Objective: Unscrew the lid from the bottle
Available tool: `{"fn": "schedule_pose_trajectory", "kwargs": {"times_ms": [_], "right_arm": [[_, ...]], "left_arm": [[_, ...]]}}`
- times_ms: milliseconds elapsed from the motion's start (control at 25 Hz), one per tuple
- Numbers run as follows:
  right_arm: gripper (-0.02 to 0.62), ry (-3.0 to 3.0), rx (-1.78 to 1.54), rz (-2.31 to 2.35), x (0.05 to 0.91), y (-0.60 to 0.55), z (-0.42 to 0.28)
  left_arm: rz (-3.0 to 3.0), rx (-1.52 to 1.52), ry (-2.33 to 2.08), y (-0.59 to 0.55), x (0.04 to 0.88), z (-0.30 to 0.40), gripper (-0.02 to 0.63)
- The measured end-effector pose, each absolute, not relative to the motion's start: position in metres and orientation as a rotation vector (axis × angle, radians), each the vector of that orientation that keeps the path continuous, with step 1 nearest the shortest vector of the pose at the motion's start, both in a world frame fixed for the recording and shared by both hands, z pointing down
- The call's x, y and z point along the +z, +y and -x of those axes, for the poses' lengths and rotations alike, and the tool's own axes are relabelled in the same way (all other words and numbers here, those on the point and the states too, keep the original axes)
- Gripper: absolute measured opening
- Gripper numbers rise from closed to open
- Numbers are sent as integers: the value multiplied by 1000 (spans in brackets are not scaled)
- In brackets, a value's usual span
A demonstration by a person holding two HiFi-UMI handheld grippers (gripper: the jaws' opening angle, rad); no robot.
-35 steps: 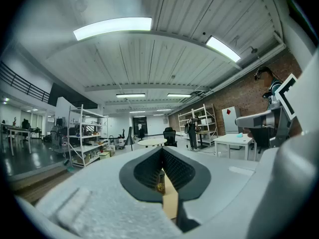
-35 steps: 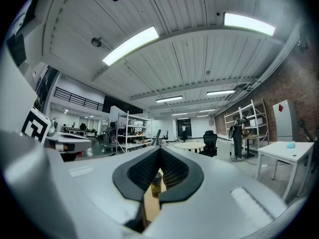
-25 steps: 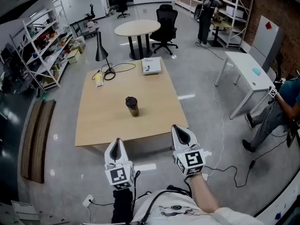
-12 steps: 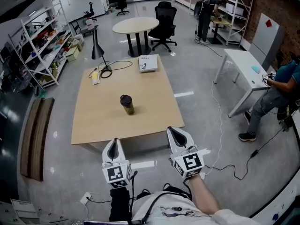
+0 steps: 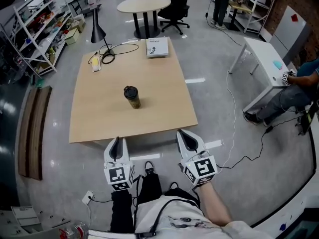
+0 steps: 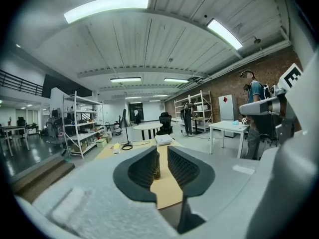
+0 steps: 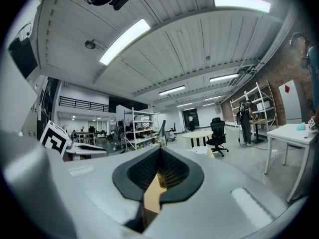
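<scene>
A dark bottle (image 5: 132,98) with a black lid (image 5: 130,90) stands upright near the middle of the wooden table (image 5: 159,108). Both grippers hover over the floor just short of the table's near edge, far from the bottle. My left gripper (image 5: 117,142) has a narrow gap between its jaws, which are opening with nothing between them. In the left gripper view (image 6: 162,163) the distant bottle (image 6: 156,169) shows through that gap. My right gripper (image 5: 183,135) is shut and empty; the right gripper view (image 7: 160,171) shows its pads together above the bottle (image 7: 162,179).
At the table's far end stand a black lamp (image 5: 97,31) with a coiled cable, a yellow thing (image 5: 94,63) and a book (image 5: 157,47). Beyond are a round table (image 5: 143,4) and an office chair (image 5: 177,4). Shelves (image 5: 35,29) stand left, a white table (image 5: 264,54) and a seated person (image 5: 299,91) right.
The table and bottle have come nearer in the head view, and more floor shows under the grippers. Both grippers stay side by side before the near edge.
</scene>
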State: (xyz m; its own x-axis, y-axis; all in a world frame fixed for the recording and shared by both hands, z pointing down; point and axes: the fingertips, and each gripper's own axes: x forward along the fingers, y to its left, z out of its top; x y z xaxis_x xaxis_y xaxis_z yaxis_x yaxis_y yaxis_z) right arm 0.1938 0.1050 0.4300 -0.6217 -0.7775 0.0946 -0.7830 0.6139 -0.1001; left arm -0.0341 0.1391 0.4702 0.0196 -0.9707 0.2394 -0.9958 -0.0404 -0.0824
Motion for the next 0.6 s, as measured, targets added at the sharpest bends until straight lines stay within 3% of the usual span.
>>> {"fn": "schedule_pose_trajectory", "kwargs": {"times_ms": [320, 360, 600], "right_arm": [[18, -2787, 179, -1275, 437, 18, -110], [62, -2793, 172, -1249, 437, 9, -96], [170, -2808, 196, -1155, 442, -32, -45]], "left_arm": [[-2306, 342, -1837, 45, 513, 75, 253], [-2314, 341, -1793, 35, 519, 82, 299], [-2385, 456, -1637, -7, 553, 104, 423]]}}
